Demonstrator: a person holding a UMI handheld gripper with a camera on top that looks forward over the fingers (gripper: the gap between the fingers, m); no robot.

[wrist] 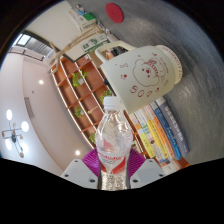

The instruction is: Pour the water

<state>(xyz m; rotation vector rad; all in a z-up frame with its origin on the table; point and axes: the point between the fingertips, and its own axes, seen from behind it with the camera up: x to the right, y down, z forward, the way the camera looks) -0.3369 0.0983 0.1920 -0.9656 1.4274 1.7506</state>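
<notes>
The tool is clenched on a clear plastic water bottle, whose capped top points toward a cream mug just beyond it. The pouring has not begun, I judge. Next, the cap must come off, then the bottle's mouth tips over the mug.

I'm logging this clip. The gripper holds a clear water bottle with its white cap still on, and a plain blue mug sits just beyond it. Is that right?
Not quite. The gripper view shows the mug as cream-white with red cartoon print, not plain blue. The rest stands: the gripper holds a clear water bottle, its white cap still on, with the mug just beyond it.
</notes>
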